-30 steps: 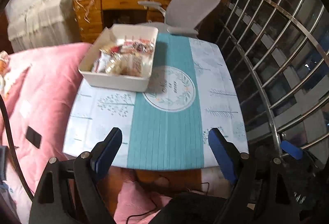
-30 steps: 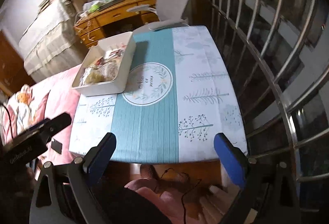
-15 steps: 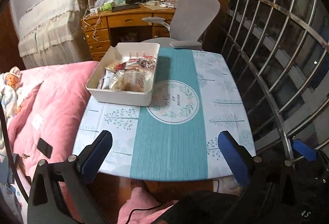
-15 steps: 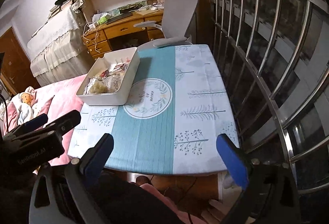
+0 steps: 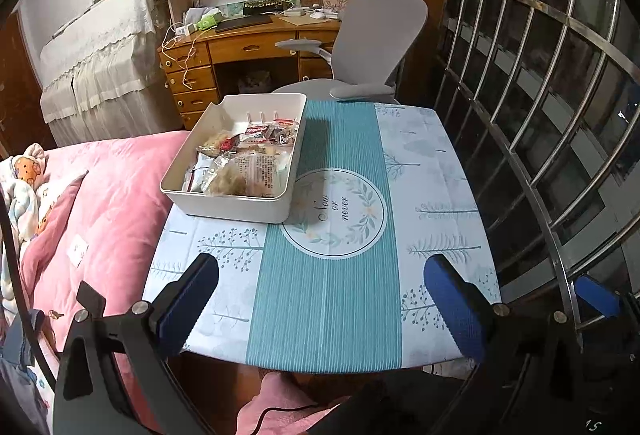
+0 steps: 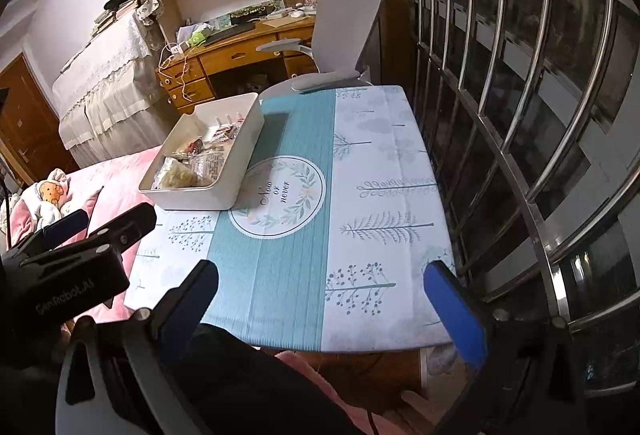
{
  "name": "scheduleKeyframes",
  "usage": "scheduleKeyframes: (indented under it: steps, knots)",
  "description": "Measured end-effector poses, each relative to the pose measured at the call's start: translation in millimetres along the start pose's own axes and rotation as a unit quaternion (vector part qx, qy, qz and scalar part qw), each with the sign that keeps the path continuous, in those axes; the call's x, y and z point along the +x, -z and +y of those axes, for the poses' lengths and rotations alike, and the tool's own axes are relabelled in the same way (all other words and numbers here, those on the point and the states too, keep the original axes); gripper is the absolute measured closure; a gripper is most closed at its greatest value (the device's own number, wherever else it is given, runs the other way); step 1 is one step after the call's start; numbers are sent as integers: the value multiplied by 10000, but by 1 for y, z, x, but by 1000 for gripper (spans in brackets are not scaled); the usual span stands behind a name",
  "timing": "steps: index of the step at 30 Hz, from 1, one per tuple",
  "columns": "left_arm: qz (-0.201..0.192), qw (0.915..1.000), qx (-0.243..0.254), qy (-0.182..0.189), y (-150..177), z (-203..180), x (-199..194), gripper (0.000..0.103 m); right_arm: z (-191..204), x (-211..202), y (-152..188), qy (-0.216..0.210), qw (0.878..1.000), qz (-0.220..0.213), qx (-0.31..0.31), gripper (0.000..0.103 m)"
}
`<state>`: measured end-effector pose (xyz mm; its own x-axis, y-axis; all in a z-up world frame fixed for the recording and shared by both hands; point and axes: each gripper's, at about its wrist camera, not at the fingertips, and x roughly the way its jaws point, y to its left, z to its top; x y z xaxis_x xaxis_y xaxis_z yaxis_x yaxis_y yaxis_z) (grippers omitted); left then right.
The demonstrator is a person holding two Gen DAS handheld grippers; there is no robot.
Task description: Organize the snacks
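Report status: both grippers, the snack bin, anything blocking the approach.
Left gripper open, empty. Right gripper open, empty. Snack packets piled in white bin at table's far left. Nothing on the tablecloth between grippers and bin.

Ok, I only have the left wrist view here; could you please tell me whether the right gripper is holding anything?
Observer: No. In the right wrist view, the right gripper has both fingers wide apart with nothing between them, above the near edge of the table.
Operator: Thank you. And where does my left gripper sit, seen from that side?
Observer: The left gripper appears over the pink bedding, left of the table and nearer to us than the snack box, which it does not touch.
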<state>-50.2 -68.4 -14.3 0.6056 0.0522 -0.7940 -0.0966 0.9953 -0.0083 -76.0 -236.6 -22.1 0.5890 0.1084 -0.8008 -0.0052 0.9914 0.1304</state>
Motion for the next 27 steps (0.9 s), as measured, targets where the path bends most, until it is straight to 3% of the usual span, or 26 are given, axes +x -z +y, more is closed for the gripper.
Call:
scheduleKeyframes:
  steps: [27]
  knots:
    - [199,9996,138,-139,-15,-13,48,1,-22,46,-21,-38,9999,104,87,0]
